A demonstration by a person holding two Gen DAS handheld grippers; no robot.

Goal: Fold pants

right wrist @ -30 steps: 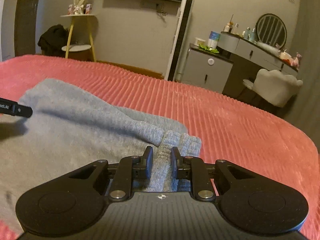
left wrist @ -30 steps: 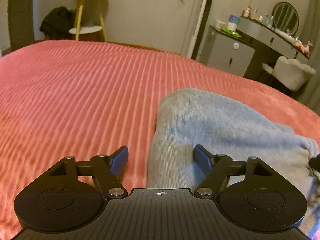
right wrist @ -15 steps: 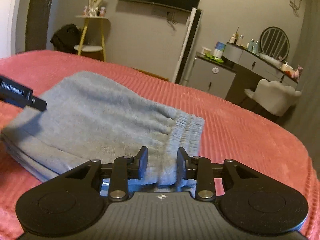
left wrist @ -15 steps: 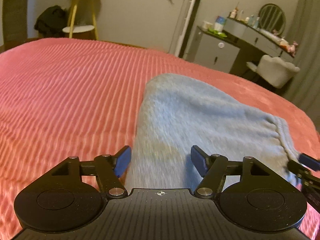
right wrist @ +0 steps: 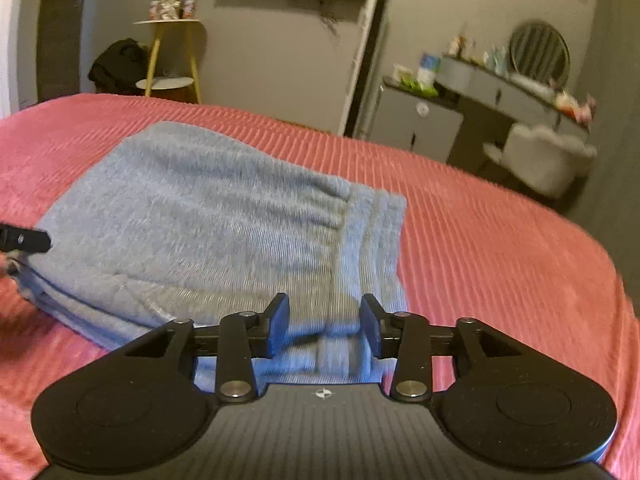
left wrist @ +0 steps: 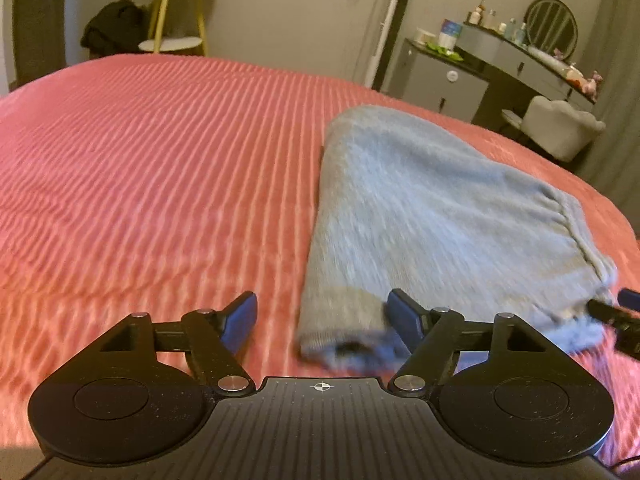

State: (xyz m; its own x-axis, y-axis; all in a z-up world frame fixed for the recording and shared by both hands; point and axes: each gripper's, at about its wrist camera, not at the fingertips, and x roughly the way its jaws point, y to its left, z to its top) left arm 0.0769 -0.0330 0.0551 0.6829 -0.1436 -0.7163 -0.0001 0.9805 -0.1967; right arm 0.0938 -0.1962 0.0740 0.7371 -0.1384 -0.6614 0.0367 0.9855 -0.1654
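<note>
Black-armed and blue-padded, the left gripper (left wrist: 322, 316) is held with its jaws spread wide, having just opened further, and only the near corner of the folded pants (left wrist: 432, 216) is seen between them, unpressed. The right gripper (right wrist: 325, 326) is likewise parted, its jaws having just been opening, with the waistband end lying loose between the pads. Grey pants are laid folded on the ribbed coral bedspread (left wrist: 160, 152), towards its right side.
</note>
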